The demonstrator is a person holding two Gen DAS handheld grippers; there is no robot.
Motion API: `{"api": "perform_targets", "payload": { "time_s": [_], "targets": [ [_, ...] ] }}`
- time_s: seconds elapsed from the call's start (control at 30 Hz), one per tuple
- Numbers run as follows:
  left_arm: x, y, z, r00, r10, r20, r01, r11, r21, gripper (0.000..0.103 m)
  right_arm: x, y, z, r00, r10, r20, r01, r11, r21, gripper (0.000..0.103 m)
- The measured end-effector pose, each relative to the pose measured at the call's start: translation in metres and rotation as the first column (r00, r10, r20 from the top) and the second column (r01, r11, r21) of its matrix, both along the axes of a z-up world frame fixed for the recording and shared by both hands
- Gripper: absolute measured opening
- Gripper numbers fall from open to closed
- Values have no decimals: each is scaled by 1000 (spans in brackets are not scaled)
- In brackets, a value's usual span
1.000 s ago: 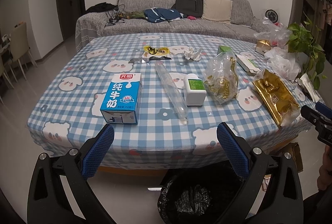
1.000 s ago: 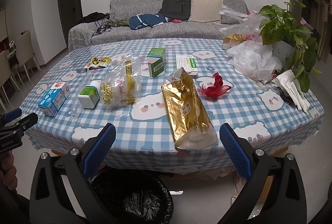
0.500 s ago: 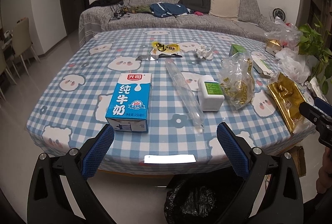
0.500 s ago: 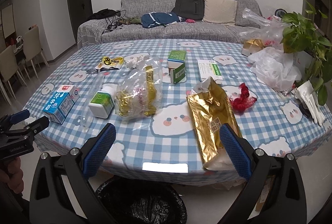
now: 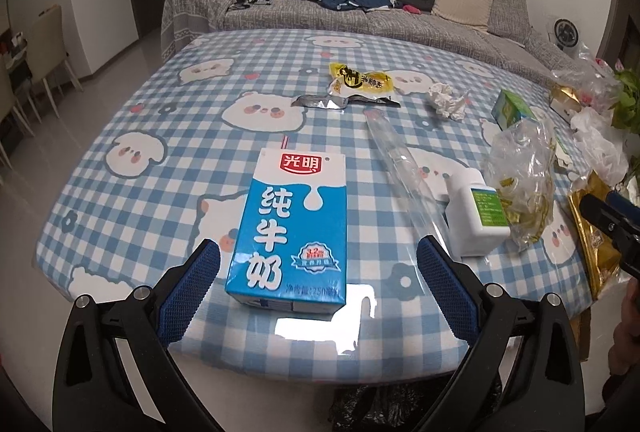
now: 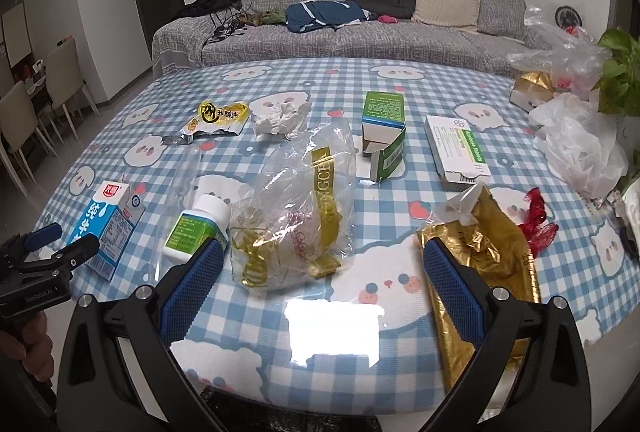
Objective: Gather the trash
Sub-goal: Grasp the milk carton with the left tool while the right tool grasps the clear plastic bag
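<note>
While both grippers' fingers stay wide open and empty, the left gripper (image 5: 318, 268) has closed in on the milk carton (image 5: 290, 226).

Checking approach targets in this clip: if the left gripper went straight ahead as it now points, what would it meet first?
Most likely the blue milk carton, lying centred between the open fingers of the left gripper. Depth is uncertain, but nothing lies nearer on that line.
</note>
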State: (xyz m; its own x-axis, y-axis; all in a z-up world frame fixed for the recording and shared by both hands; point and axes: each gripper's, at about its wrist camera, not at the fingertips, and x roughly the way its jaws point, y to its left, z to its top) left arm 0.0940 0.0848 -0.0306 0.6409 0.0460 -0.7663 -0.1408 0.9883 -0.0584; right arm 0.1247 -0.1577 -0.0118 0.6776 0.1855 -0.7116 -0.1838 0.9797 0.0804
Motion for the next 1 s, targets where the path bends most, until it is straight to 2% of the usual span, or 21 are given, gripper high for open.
{"api": "perform_targets", "payload": {
  "time_s": [0.17,0.57,0.77,0.87,1.0],
  "targets": [
    [19,-1,-4,1000,-13,-25,14,1000,18,96,20,7,-2,999,-11,-39,13,999,49,96],
    [47,7,-13,996,10,-89,-8,1000,23,92,58,27,-19,990,-49,-132,49,999,-4,95],
    [52,7,-25,993,1,-120,1,1000,18,85,65,30,-32,984,-48,-171,48,999,-8,89],
    [54,6,-26,993,4,-118,-1,1000,21,83,67,33,-42,979,-43,-200,44,999,1,82],
    [56,9,-29,992,20,-128,-18,1000,19,76,67,38,-46,981,-46,-187,45,999,-10,74]
  ]
}}
